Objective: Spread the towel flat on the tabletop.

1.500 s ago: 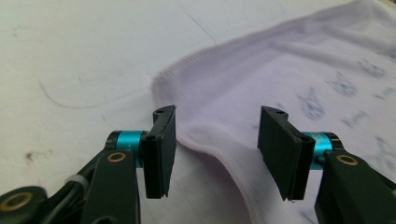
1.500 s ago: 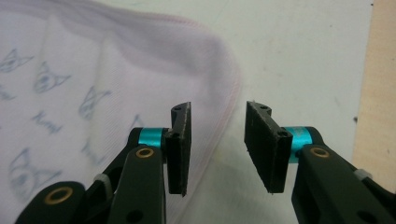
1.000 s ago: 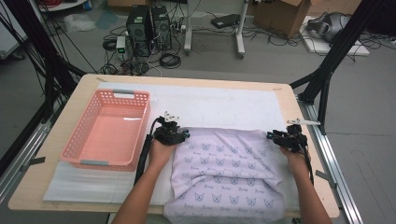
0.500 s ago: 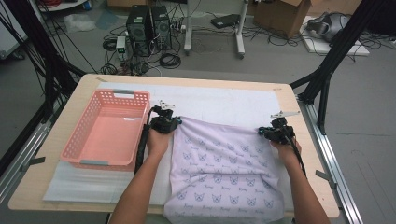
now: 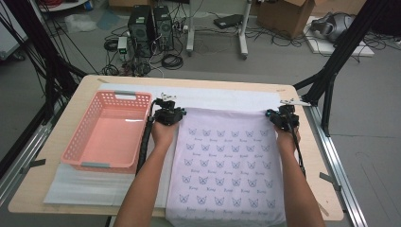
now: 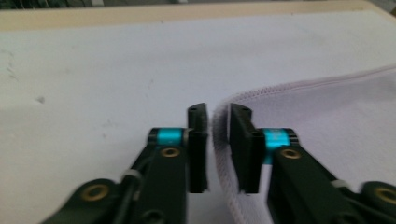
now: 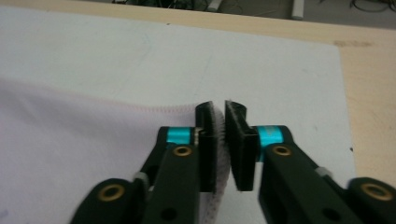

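Worktop (image 5: 56,189): pink basket (image 5: 108,132) near our left edge.
Cloth (image 5: 227,161): butterfly print, spread flat from mid-worktop down over the near edge.
Left tongs (image 6: 217,140): just been easing apart, cloth's far-left corner hem loose between them.
Right tongs (image 7: 220,140): pinching cloth's far-right corner hem.

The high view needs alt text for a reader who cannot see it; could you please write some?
A person spreads a white butterfly-print cloth flat on a wooden table, the left gripper and right gripper each at a far corner. An empty pink basket sits left of the cloth.
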